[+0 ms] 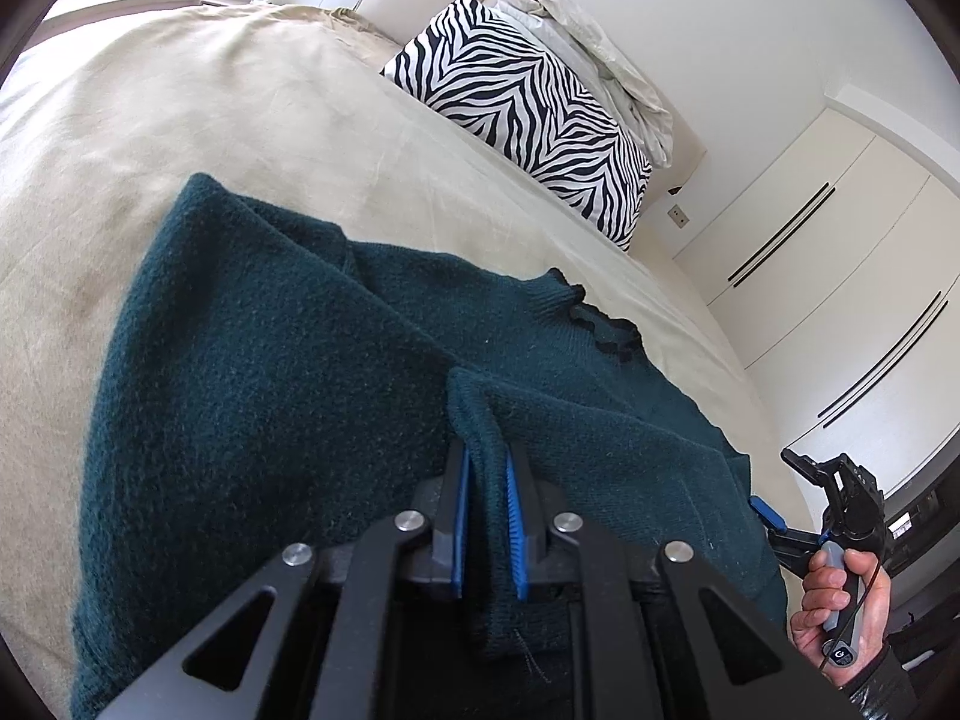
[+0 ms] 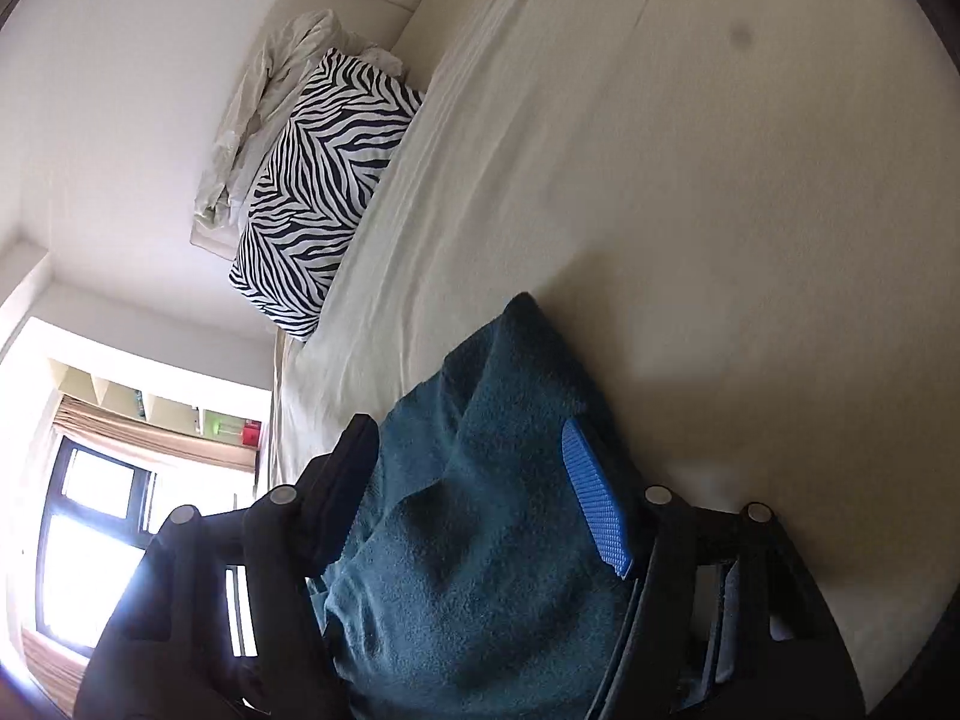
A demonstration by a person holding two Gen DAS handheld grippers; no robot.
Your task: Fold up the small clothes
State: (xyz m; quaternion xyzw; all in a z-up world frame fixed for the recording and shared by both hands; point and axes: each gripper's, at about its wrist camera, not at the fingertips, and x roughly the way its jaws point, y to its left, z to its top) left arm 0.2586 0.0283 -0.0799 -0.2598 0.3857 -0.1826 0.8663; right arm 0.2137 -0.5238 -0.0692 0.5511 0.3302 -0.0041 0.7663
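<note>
A dark teal knitted sweater (image 1: pixel 288 372) with a black frilled neckline lies spread over the cream bedsheet (image 1: pixel 210 120), filling the lower half of the left wrist view. At the bottom centre of that view, the left gripper (image 1: pixel 487 468) is clamped on a raised fold of the sweater, its blue ribbed pads (image 1: pixel 515 516) pressing the knit from both sides. At the lower right edge, a hand (image 1: pixel 840 606) holds the handle of the right gripper (image 1: pixel 765 510), just beside the sweater's edge.

In the right wrist view, the right gripper (image 2: pixel 474 450) has its jaws set wide, with a bunch of the teal knit between them; one blue pad (image 2: pixel 594 504) lies against the cloth, but whether the jaws pinch it I cannot tell.

A zebra-striped pillow (image 1: pixel 528 114) leans at the head of the bed in the upper centre, with a crumpled pale cloth (image 1: pixel 600 48) behind it.
</note>
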